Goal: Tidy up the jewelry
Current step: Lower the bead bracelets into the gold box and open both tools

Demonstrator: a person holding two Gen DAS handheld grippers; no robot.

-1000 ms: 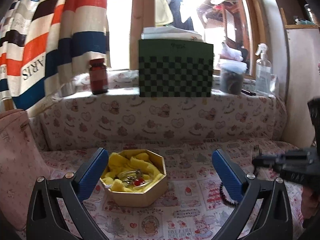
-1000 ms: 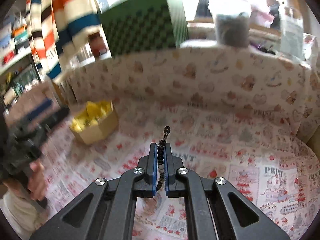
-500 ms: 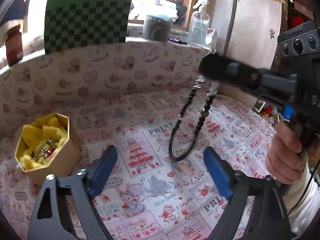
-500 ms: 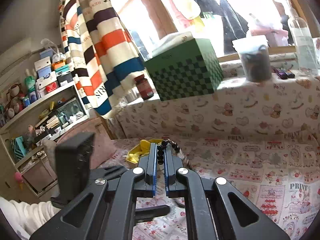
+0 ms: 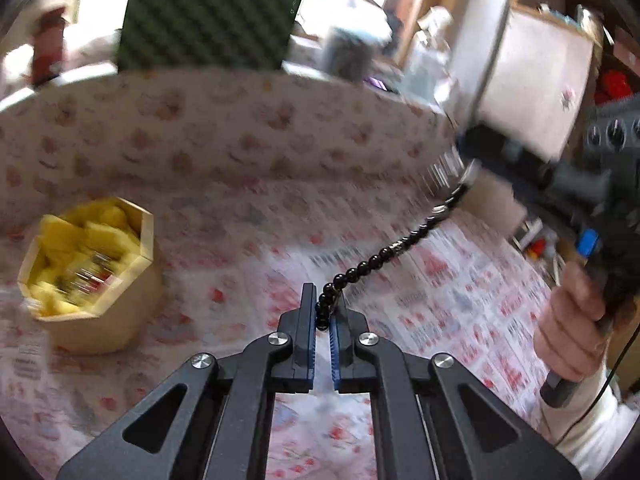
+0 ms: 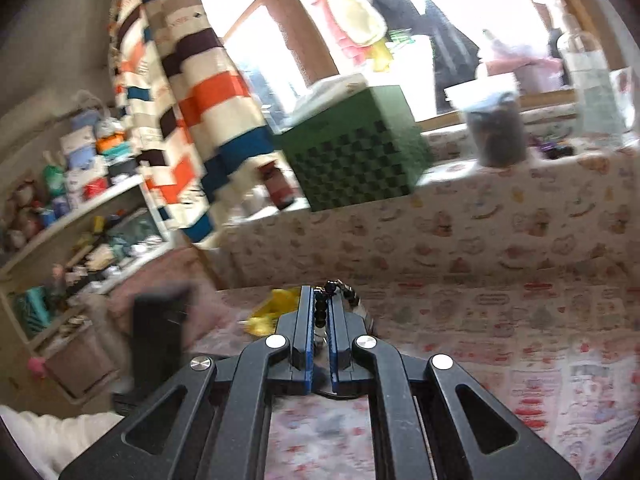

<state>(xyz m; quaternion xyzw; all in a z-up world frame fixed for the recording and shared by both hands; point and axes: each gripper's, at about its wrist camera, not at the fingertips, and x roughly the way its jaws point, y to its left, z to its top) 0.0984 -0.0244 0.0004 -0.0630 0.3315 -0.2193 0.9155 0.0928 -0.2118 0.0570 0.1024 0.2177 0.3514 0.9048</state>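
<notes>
Black bead string [image 5: 374, 262] hanging tight in the air, stretching from low middle up toward 2 o'clock. Gold six-sided box [image 5: 90, 268] sitting at 9 o'clock, open, holding yellow stuffing and small shiny bits, blurry.

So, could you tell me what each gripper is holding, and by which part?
Both hold the black bead strand: the left gripper has just closed on one end, and the right gripper clamps the other end; the strand spans between them.

Left wrist: tilted down, close over cloth [image 5: 248, 216], box [image 5: 96, 272] left. Right wrist: nearer level, toward window [image 6: 360, 40]. Shared: bead strand [image 5: 384, 256], green box [image 6: 360, 152], cloth.
</notes>
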